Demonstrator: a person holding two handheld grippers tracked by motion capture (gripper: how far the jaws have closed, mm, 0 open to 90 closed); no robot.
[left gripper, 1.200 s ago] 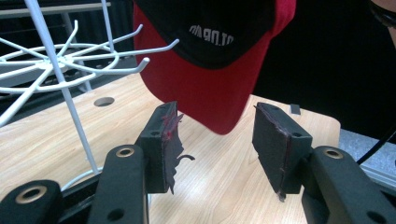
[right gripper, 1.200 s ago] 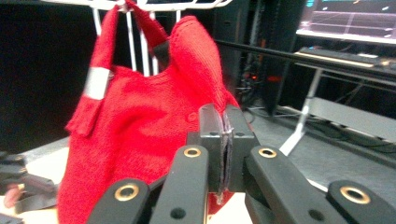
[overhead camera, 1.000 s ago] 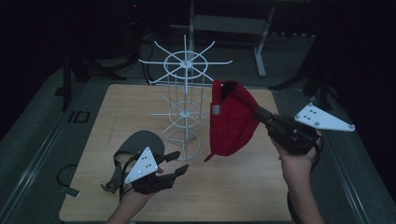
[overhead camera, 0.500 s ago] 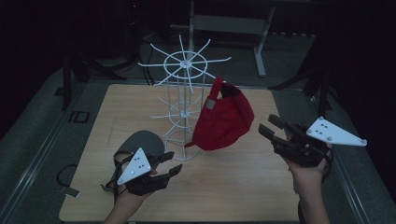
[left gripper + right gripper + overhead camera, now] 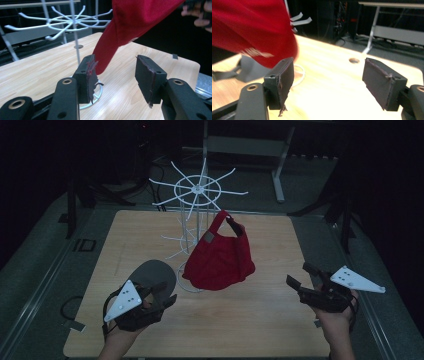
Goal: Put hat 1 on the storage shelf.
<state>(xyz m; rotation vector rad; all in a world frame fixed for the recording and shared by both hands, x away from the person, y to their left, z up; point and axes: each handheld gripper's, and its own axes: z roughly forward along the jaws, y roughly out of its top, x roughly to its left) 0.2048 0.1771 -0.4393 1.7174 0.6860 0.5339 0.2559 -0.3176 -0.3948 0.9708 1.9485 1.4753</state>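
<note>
A red cap (image 5: 220,257) hangs by its back strap from an arm of the white wire rack (image 5: 199,190) at the table's middle. A grey cap (image 5: 154,272) lies flat on the table left of the rack's base. My left gripper (image 5: 164,294) is open just in front of the grey cap, with nothing held. In the left gripper view the red cap (image 5: 135,22) and the rack (image 5: 72,22) rise beyond the open gripper (image 5: 115,72). My right gripper (image 5: 298,274) is open and empty, well to the right of the red cap. The red cap (image 5: 254,30) is blurred beyond the right gripper (image 5: 327,77).
The wooden table (image 5: 260,320) has bare room in front of and to the right of the rack. A round hole (image 5: 354,60) sits in the tabletop. Dark floor, cables and a metal frame (image 5: 280,150) surround the table.
My right gripper let go of the red cap, which now hangs from the rack, and drew back to the right and lower. The left gripper barely moved.
</note>
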